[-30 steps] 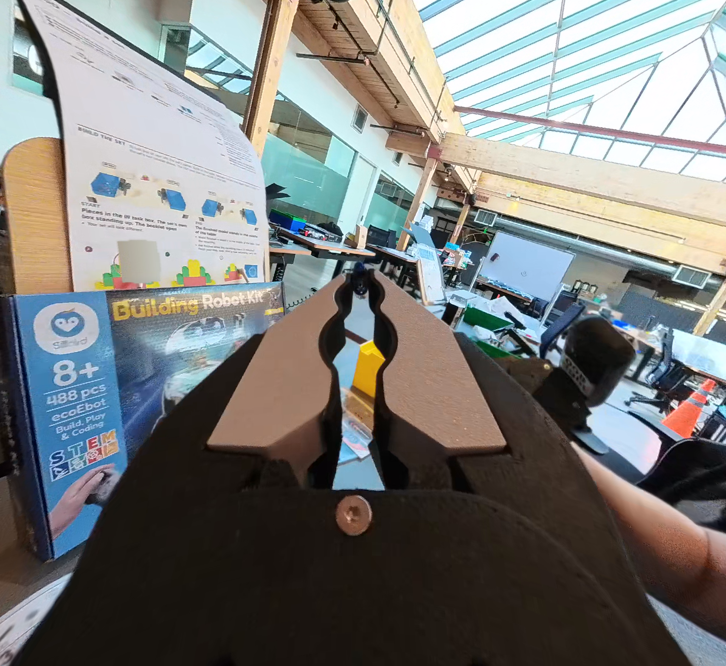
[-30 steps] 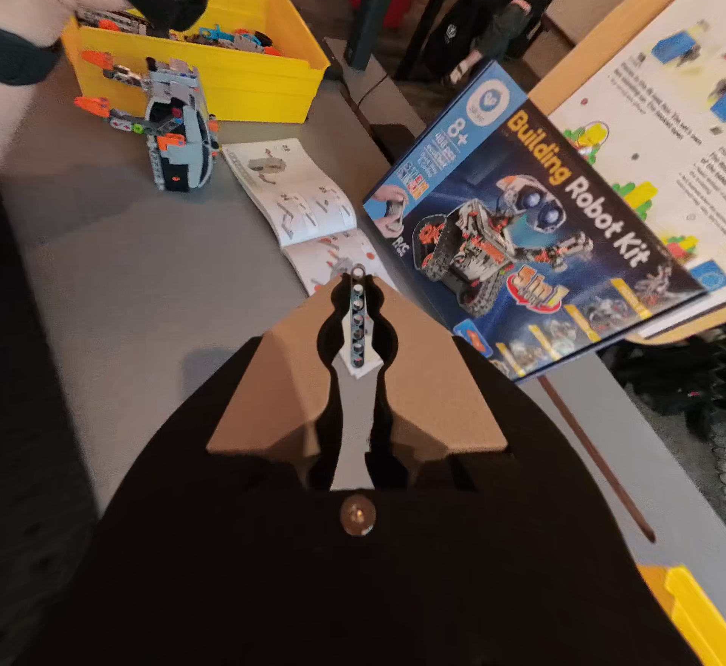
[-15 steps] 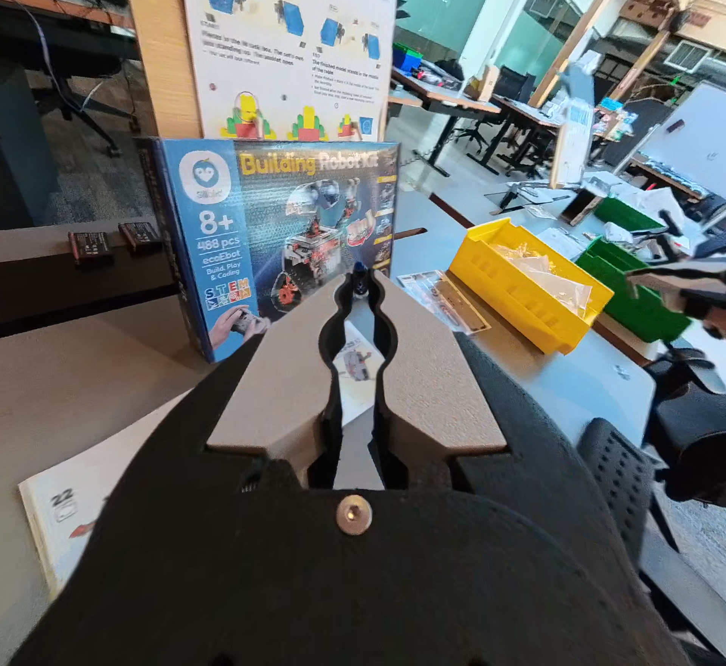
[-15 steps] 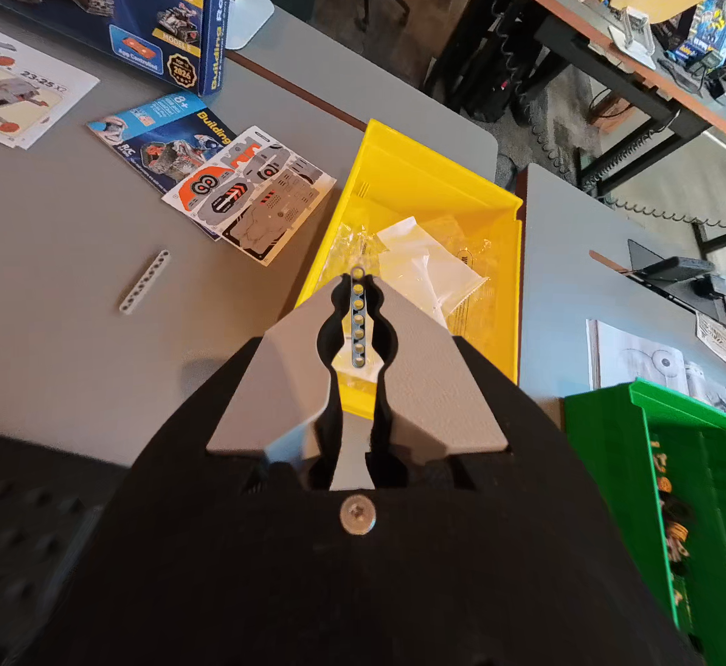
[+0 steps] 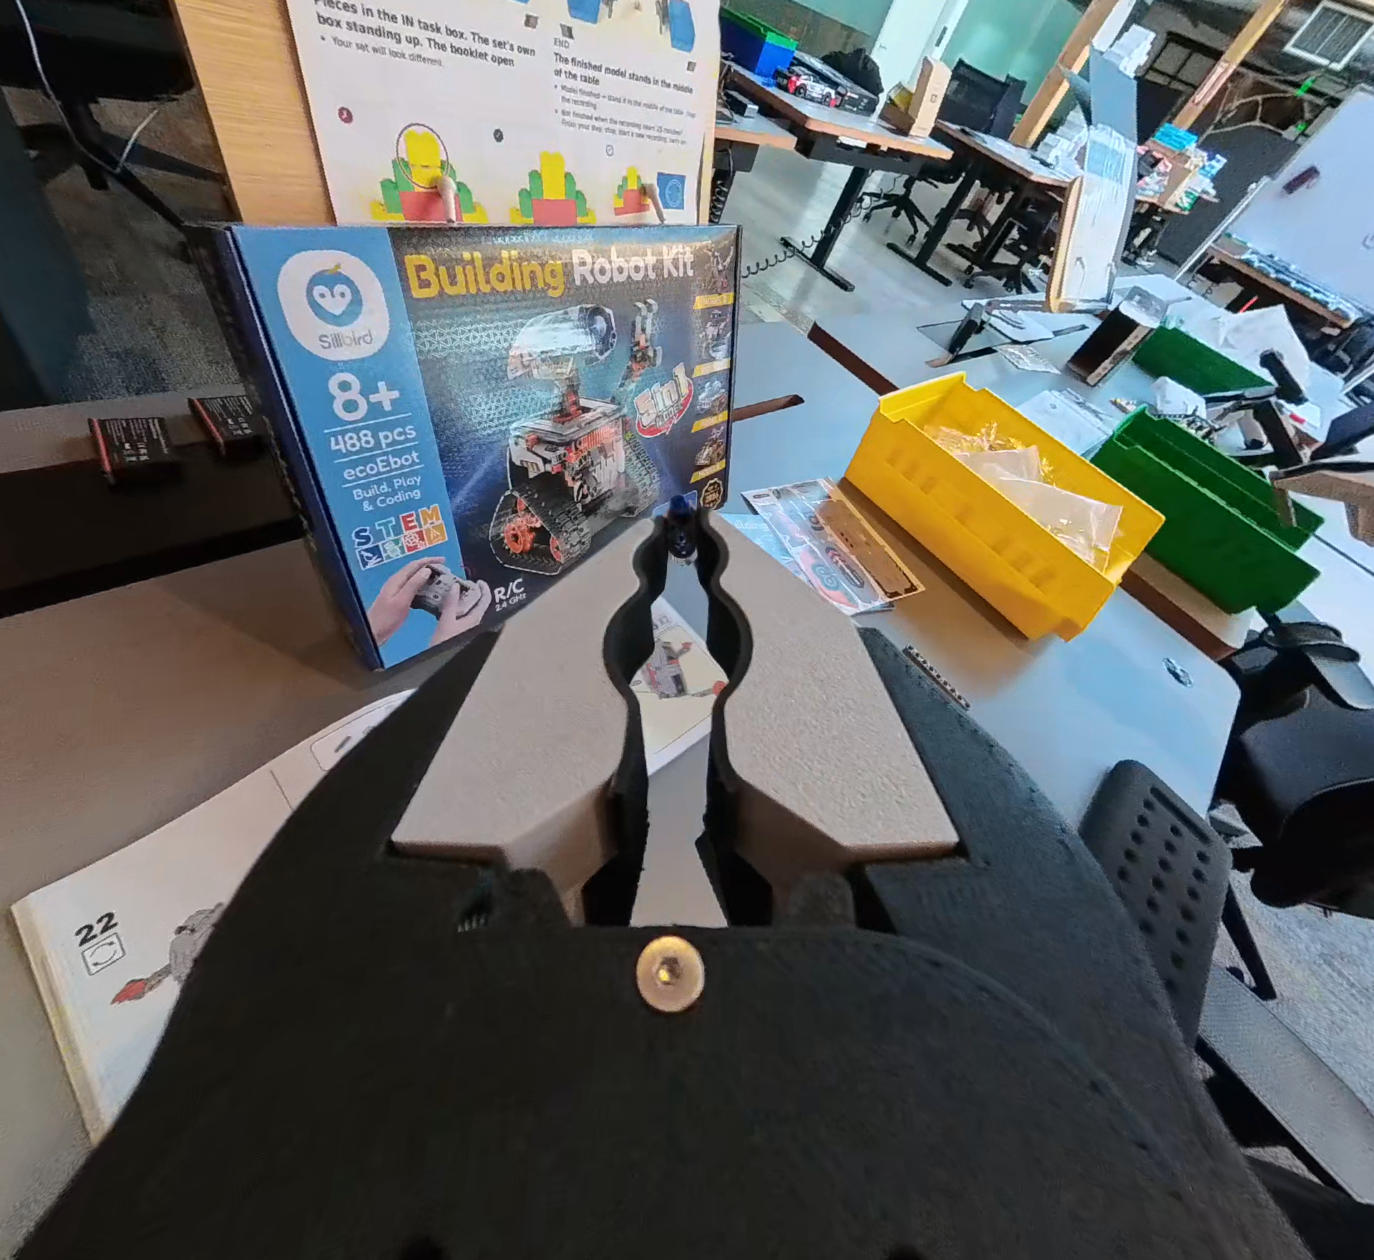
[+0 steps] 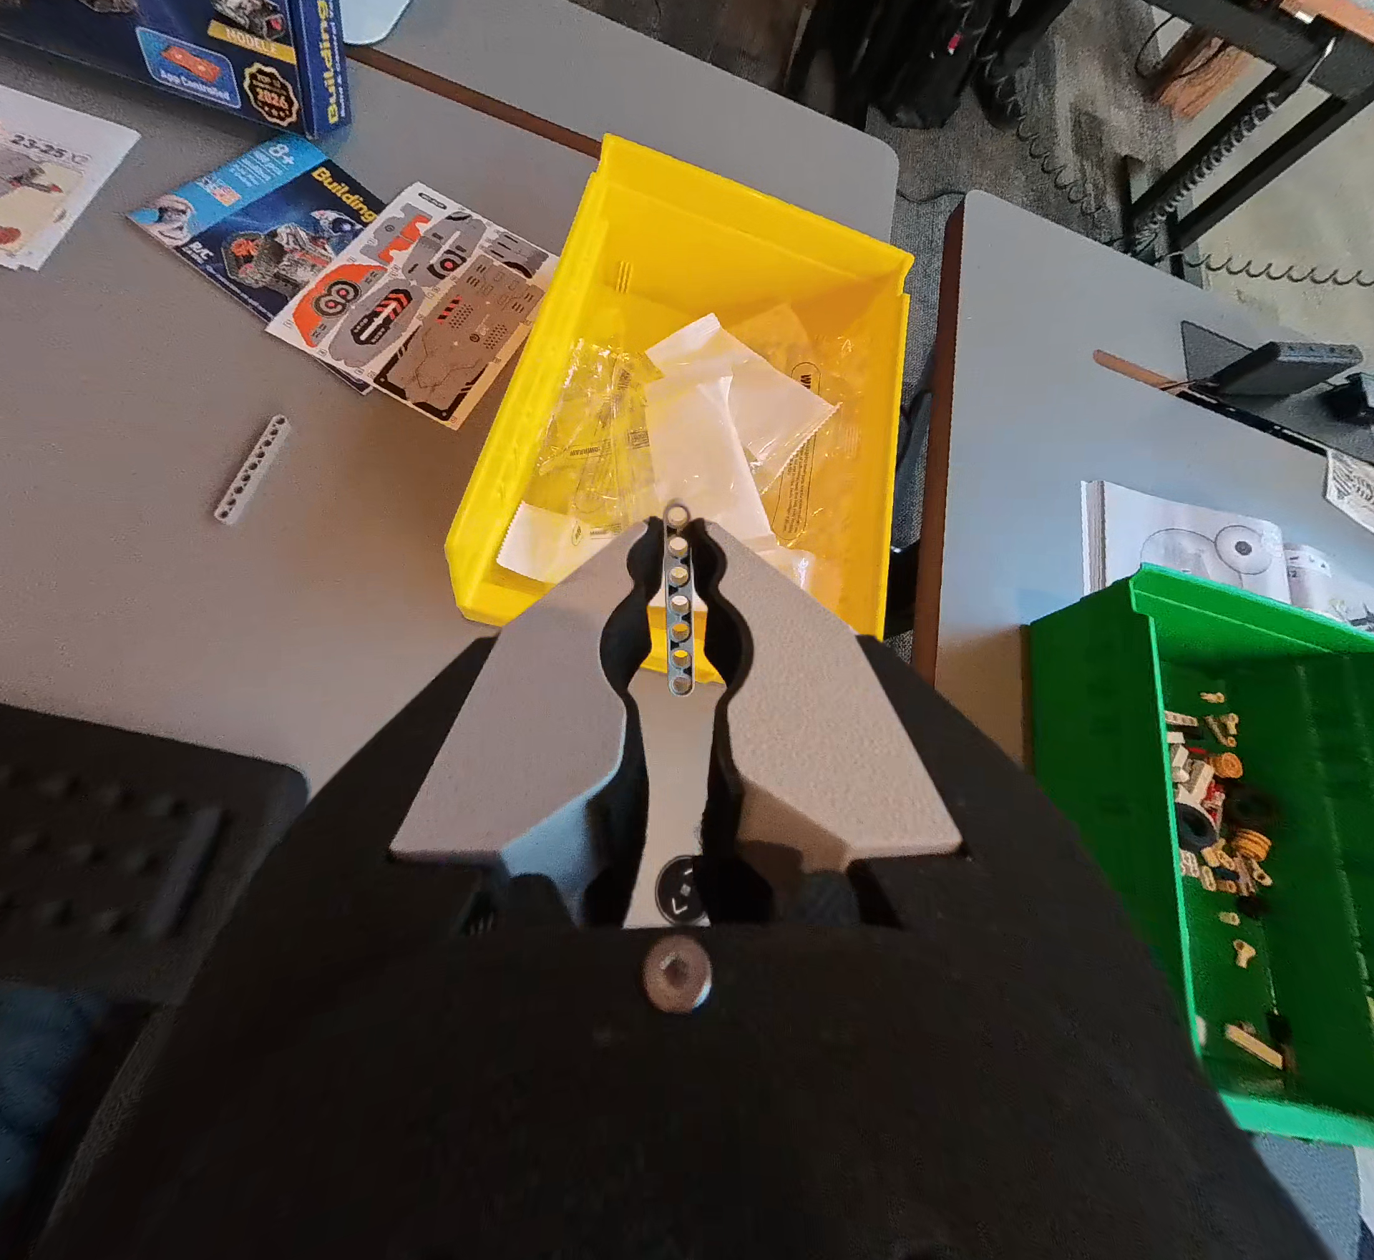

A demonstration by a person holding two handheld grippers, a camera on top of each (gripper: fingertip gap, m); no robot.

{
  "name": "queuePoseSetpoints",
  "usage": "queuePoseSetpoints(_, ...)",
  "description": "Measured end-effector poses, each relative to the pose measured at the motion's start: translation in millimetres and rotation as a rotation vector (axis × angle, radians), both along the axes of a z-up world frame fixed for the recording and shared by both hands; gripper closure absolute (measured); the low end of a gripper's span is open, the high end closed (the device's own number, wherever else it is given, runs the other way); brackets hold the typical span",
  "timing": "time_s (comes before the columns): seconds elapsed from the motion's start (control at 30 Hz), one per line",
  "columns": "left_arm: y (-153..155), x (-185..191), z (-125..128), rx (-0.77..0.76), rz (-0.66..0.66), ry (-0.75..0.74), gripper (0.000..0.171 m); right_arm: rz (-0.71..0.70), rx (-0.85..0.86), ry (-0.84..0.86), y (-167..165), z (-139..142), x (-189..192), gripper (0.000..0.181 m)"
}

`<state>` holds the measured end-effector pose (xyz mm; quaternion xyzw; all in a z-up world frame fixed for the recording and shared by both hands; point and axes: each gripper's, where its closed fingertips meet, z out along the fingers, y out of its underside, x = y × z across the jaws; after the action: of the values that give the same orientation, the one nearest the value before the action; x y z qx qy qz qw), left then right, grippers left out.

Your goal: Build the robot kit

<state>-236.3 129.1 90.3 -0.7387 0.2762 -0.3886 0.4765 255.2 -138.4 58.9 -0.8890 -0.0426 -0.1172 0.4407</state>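
Right gripper (image 6: 678, 525) is pinched shut on a grey holed beam (image 6: 679, 600), held lengthwise between the fingers, hovering over the near wall of the yellow bin (image 6: 751, 228) of plastic bags; green parts bin (image 6: 1100, 778) off to its right, a second loose beam (image 6: 253, 469) on the table to its left. Left gripper (image 5: 680, 525) is clamped on a small blue pin (image 5: 679, 531) at its tips, boxed robot kit (image 5: 476, 421) standing just ahead-left, open booklet (image 5: 119, 957) underneath.

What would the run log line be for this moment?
left gripper: shut on blue pin, before kit box | right gripper: shut on grey beam, over yellow bin | spare beam on table
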Motion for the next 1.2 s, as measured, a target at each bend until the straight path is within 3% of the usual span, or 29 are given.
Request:
queuePoseSetpoints(0.1,-10.0,11.8,2.0,-0.033,-0.061,-0.040,0.166,0.048,0.076,0.125,14.1,-0.5,-22.7,0.176)
queuePoseSetpoints(0.2,-62.1,70.7,17.6,-0.041,-0.316,-0.141,0.166,0.346,0.291,0.263,54.9,10.1,-142.0,0.177)
queuePoseSetpoints(0.27,-85.8,115.4,11.7,0.032,-0.374,-0.099,0.166,0.433,0.370,0.311,88.9,-2.3,-205.1,0.176)
queuePoseSetpoints(0.33,-92.9,137.2,1.1,0.111,-0.357,-0.035,0.165,0.461,0.374,0.276,111.1,-19.0,-236.3,0.176)
queuePoseSetpoints(0.37,-82.6,128.0,-1.4,0.175,-0.280,0.020,0.165,0.468,0.363,0.255,111.5,-20.2,-237.6,0.176)
queuePoseSetpoints(0.43,-66.6,82.5,6.0,0.225,-0.170,0.061,0.165,0.438,0.329,0.199,95.5,-12.0,-204.2,0.176)
queuePoseSetpoints(0.53,-57.0,-5.6,8.4,0.152,-0.061,0.076,0.166,0.331,0.245,0.111,48.4,-5.2,-117.1,0.176)
queuePoseSetpoints(0.6,-60.0,-39.2,-5.9,0.081,-0.003,0.048,0.167,0.262,0.239,0.177,27.2,-4.4,-94.5,0.177)
queuePoseSetpoints(0.67,-79.7,-18.1,-27.6,-0.013,-0.067,-0.058,0.166,0.343,0.293,0.223,38.3,-8.9,-134.0,0.177)
queuePoseSetpoints(0.77,-117.6,63.0,-62.0,-0.135,-0.240,-0.174,0.166,0.555,0.278,0.337,79.5,-43.2,-245.4,0.176)
queuePoseSetpoints(0.83,-129.4,95.7,-70.3,-0.174,-0.283,-0.213,0.166,0.634,0.246,0.333,97.5,-62.4,-291.4,0.176)
queuePoseSetpoints(0.9,-122.0,78.6,-66.0,-0.122,-0.224,-0.175,0.166,0.581,0.218,0.196,99.8,-70.4,-271.7,0.176)
queuePoseSetpoints(1.0,-88.0,-26.8,-49.0,0.033,0.039,-0.019,0.166,0.354,0.182,0.096,63.4,-59.6,-163.8,0.176)
queuePoseSetpoints(1.07,-73.5,-92.4,-35.7,0.053,0.177,-0.006,0.166,0.214,0.163,0.112,36.6,-53.3,-101.8,0.176)
queuePoseSetpoints(1.13,-72.0,-114.9,-25.6,0.040,0.202,-0.055,0.166,0.198,0.201,0.152,28.2,-42.7,-88.9,0.176)
queuePoseSetpoints(1.2,-72.3,-104.4,-22.5,0.038,0.173,-0.083,0.166,0.241,0.235,0.166,37.0,-35.2,-104.2,0.176)
